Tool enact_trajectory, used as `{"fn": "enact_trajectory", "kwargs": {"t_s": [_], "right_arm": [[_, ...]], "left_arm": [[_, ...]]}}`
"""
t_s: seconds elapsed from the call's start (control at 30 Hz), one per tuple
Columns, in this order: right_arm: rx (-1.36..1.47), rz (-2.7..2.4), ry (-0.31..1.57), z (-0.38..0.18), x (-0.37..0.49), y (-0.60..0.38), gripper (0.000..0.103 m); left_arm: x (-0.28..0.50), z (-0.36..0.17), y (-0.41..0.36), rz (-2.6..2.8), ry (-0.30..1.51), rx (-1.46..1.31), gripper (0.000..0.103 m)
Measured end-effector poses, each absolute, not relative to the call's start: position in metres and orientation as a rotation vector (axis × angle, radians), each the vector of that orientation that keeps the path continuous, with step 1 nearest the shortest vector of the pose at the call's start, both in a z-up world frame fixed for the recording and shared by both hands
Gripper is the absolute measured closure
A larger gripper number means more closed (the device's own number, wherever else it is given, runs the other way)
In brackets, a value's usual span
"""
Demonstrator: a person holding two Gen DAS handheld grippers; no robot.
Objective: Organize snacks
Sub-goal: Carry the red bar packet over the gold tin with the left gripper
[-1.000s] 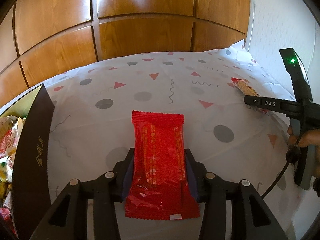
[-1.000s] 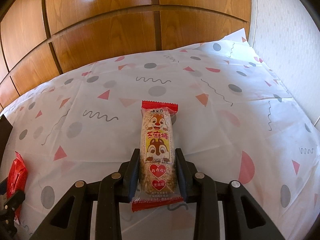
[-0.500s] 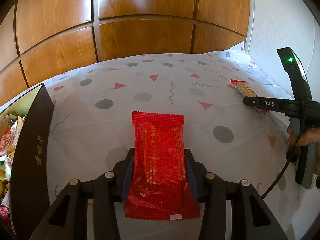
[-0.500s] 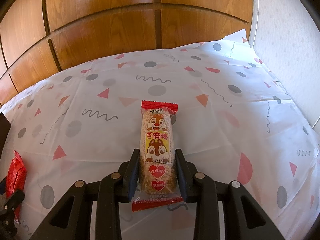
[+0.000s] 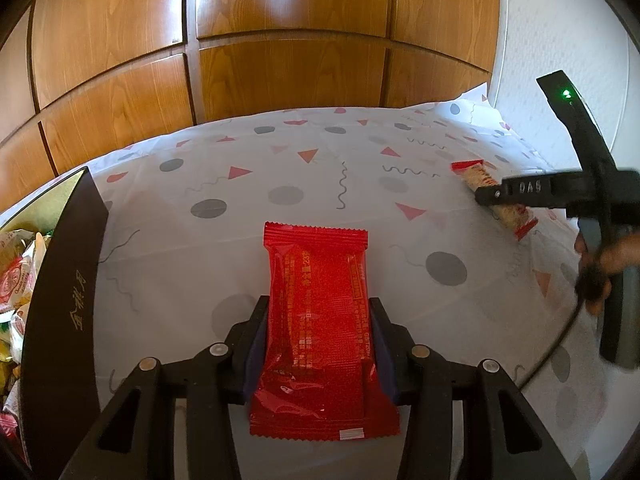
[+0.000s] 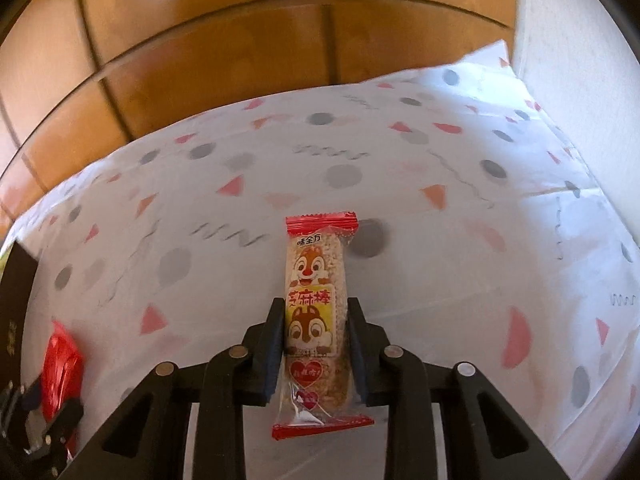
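Note:
My left gripper (image 5: 316, 312) is shut on a flat red snack packet (image 5: 318, 320) and holds it just above the patterned tablecloth (image 5: 240, 240). My right gripper (image 6: 314, 312) is shut on a sesame stick bar (image 6: 316, 304) with a chipmunk picture. The bar also shows in the left wrist view (image 5: 496, 196), held off the cloth at the right by the right gripper (image 5: 486, 196). The red packet shows at the lower left of the right wrist view (image 6: 60, 360).
A dark box (image 5: 68, 300) with gold lettering stands at the left, filled with several wrapped snacks (image 5: 16, 280). Wooden panels (image 5: 280, 60) rise behind the table. A white wall (image 5: 560, 40) is at the right.
My right gripper has lifted and moved with the sesame bar; its view is blurred and the cloth sits lower. The left gripper holds still with the red packet.

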State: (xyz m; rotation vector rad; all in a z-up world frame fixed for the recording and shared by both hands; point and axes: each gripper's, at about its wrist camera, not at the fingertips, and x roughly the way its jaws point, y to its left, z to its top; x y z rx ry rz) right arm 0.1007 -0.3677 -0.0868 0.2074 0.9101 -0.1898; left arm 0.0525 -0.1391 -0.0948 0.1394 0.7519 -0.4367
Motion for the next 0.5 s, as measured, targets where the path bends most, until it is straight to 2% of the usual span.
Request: {"fn": "enact_trajectory", "kwargs": {"t_s": [0.13,0.4,0.5], "right_arm": [[0.089,-0.197,0.867,-0.093,0.093,-0.335,0.074],[0.117,-0.183,0.846,-0.096,0.090,-0.338,0.074],[0.119,-0.182,0.843,-0.096,0.089,-0.339,0.074]], "left_arm": [[0.054,-0.094,-0.139,-0.442,0.763,0.141,0.056],[0.057,-0.082,-0.137,-0.469,0.853,0.112,0.062],[0.048,-0.068,-0.131,-0.489,0.833,0.087,0.063]]}}
